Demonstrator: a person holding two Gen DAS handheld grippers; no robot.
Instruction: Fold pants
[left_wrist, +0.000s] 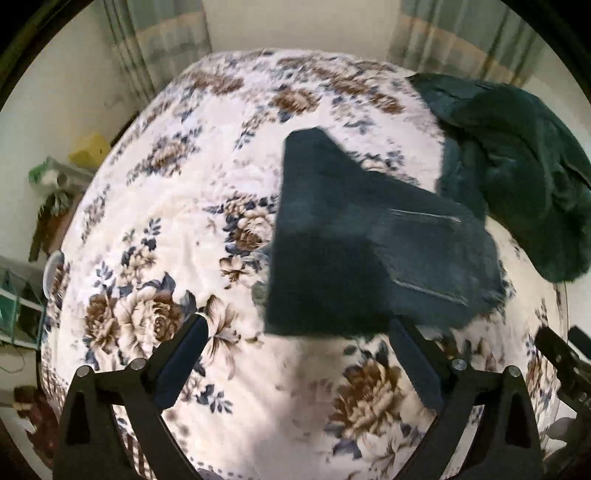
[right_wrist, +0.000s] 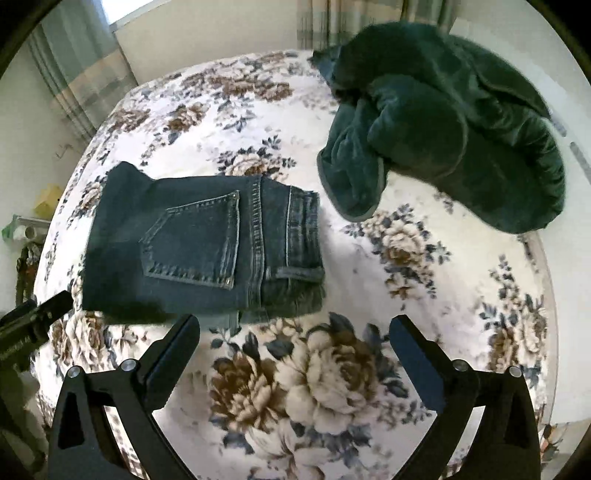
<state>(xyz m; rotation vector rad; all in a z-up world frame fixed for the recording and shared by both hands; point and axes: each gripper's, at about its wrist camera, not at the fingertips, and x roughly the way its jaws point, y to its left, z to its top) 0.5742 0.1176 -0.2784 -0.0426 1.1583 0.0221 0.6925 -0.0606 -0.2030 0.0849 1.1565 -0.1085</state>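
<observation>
Left wrist: pants (left_wrist: 369, 236) blurred | left tool (left_wrist: 299, 328) released | right tool (right_wrist: 295, 328) released, leg ends hidden

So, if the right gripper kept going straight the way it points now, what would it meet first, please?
Probably the floral bedspread: the open right gripper aims at bare blanket between the folded jeans and the green blanket, though depth is unclear.
</observation>
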